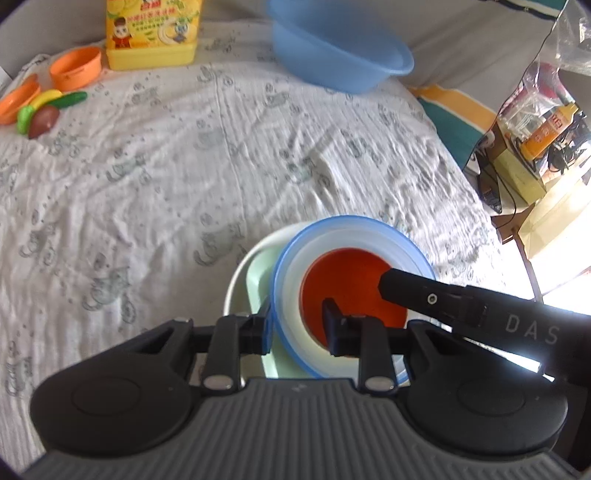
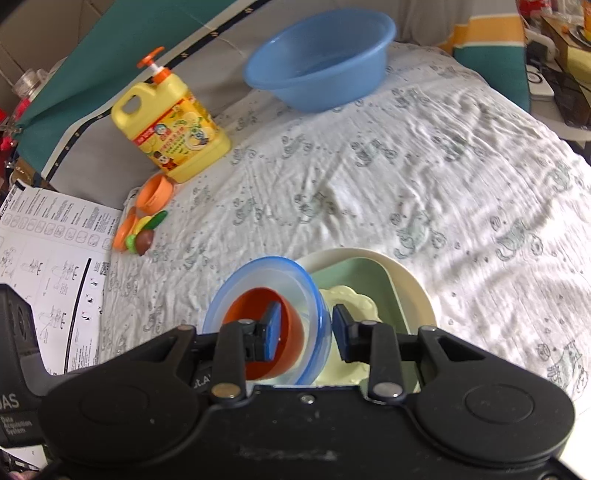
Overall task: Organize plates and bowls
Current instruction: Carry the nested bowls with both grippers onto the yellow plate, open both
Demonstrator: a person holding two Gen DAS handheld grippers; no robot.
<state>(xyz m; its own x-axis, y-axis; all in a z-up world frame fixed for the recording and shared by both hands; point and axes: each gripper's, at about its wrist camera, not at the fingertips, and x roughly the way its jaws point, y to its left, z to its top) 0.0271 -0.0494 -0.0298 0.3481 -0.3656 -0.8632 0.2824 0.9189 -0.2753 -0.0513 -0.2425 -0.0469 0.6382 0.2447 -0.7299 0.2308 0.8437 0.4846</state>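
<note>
A translucent bowl with a blue rim (image 1: 291, 266) (image 2: 295, 280) has an orange bowl (image 1: 351, 280) (image 2: 258, 306) nested inside it. My left gripper (image 1: 297, 325) is shut on the near wall of the pair, one pad outside and one inside. My right gripper (image 2: 308, 332) is shut on the opposite wall in the same way; one of its fingers (image 1: 402, 286) reaches into the orange bowl. The nested bowls hang tilted over a round white plate (image 1: 240, 273) (image 2: 413, 280). That plate carries a pale green square plate (image 1: 262, 280) (image 2: 354, 273) and a cream scalloped plate (image 2: 354, 299).
A blue basin (image 1: 343, 55) (image 2: 321, 62) and a yellow detergent jug (image 1: 151, 33) (image 2: 173, 125) stand at the back of the patterned cloth. Orange toy cups (image 1: 75, 68) (image 2: 155, 192) and toy fruit (image 1: 44, 114) lie far left. A printed sheet (image 2: 48, 236) lies at the left edge.
</note>
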